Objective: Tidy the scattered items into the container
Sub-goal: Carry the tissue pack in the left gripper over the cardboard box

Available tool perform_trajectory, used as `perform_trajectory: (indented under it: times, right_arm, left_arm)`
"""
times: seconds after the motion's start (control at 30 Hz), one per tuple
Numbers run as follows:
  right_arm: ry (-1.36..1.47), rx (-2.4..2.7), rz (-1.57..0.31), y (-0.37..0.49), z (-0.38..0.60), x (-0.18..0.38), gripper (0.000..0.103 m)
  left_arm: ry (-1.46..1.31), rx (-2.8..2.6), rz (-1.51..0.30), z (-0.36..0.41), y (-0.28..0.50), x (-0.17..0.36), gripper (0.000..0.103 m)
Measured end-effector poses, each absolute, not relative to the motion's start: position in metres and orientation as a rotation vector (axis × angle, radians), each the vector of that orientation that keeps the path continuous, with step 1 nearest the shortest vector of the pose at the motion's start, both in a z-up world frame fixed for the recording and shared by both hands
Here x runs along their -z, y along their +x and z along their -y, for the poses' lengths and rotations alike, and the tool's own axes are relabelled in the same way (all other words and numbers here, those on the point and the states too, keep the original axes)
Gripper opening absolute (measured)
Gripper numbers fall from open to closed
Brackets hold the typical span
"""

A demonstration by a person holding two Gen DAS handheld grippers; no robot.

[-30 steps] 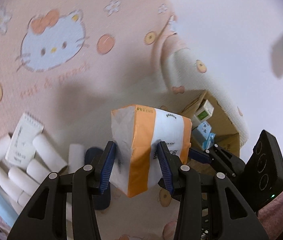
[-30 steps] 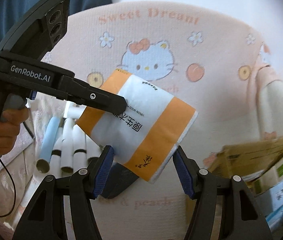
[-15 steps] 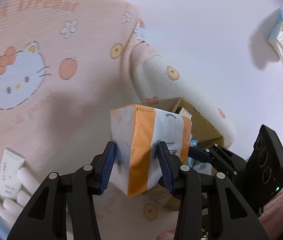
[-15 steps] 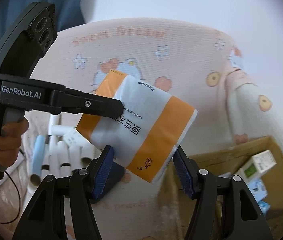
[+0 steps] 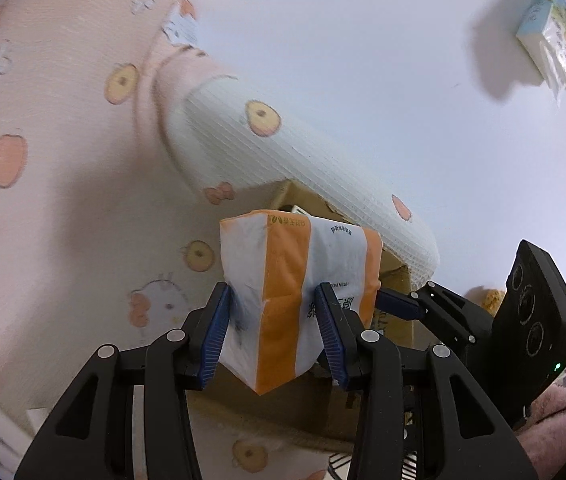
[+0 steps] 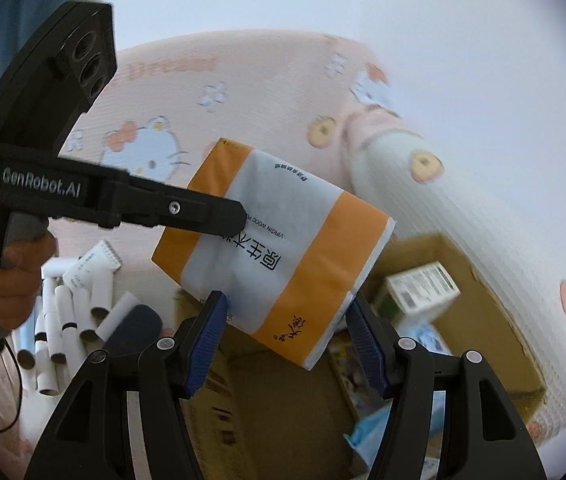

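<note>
An orange-and-white tissue pack (image 5: 283, 280) hangs in the air, held from two sides. My left gripper (image 5: 275, 332) is shut on its near end, blue pads pressed into the wrapper. In the right wrist view my right gripper (image 6: 287, 340) is shut on the lower corner of the tissue pack (image 6: 283, 240), and the left gripper's finger (image 6: 219, 216) presses on its left face. An open cardboard box (image 6: 495, 312) lies just below and to the right of the pack, with several small cartons inside. In the left wrist view the box (image 5: 393, 284) shows behind the pack.
A pink cartoon-cat mat (image 6: 243, 92) covers the floor, its rolled edge (image 6: 463, 232) lying along the box. Several white paper tubes (image 6: 59, 320) and a dark blue item (image 6: 135, 324) lie at the left. A loose tissue packet (image 5: 555, 28) sits far off on the white floor.
Both grippers have carried the tissue pack sideways from above the paper tubes to over the cardboard box, which now fills more of both views. The grips have not changed.
</note>
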State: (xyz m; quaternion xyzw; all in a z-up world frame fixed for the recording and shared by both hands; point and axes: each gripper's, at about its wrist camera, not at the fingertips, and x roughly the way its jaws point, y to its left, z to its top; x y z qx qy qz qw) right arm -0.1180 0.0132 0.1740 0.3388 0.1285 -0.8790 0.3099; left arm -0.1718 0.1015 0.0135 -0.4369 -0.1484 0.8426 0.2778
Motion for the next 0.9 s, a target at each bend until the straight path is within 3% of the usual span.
perform_trajectory:
  times: [0.4,0.7,0.9]
  right_arm:
    - [1.197,2.233,-0.249,-0.157,-0.067,-0.159,0.060]
    - [1.458,2.124,-0.026,-0.191,-0.113,-0.151,0.060]
    - [1.494,2.124,-0.130,-0.193,-0.123,-0.146,0.060]
  left_arm:
    - [-1.248,-2.188,0.396,-0.155,-0.185,0.002,0.046]
    - [-1.261,-2.143,0.384,-0.188,-0.193,0.010,0.046]
    - [-1.332,-2.098,0.416,-0.201,-0.193,0.030,0.046]
